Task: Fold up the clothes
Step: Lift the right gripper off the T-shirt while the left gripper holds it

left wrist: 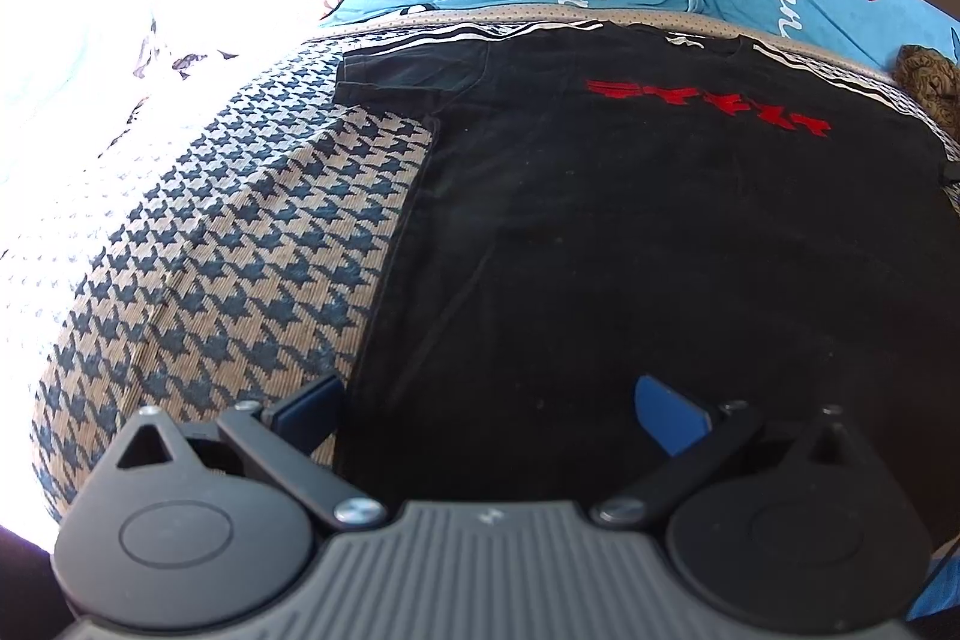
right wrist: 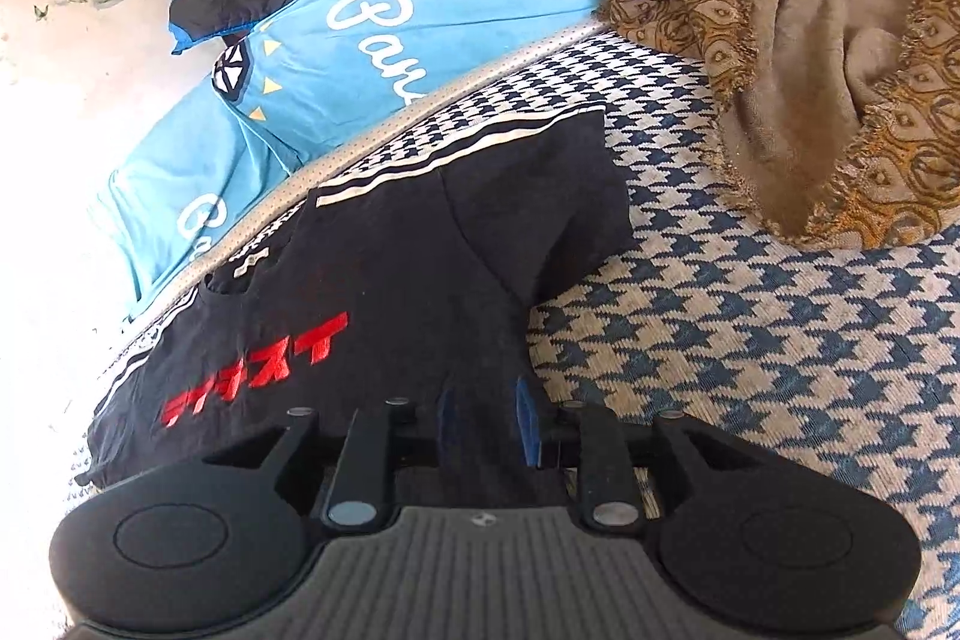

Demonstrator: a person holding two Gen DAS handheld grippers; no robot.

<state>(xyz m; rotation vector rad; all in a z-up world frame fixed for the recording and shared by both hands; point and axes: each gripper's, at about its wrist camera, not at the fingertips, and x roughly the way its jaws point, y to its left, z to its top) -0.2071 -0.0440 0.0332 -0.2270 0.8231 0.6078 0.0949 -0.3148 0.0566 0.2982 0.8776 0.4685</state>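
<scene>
While the black T-shirt (left wrist: pixel 660 232) lies flat, both grippers work its near hem.
Left wrist view: left gripper (left wrist: pixel 489 418) gapes wide, empty, lower centre; align it on the hem. Right wrist view: right gripper (right wrist: pixel 487 427), nearly closed, pinches shirt fabric; lift both evenly.

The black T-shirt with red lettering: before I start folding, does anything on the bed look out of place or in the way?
The black T-shirt lies flat on the houndstooth bedspread. One oddity: a crumpled brown patterned cloth sits bunched beside the shirt's sleeve, apart from it.
</scene>
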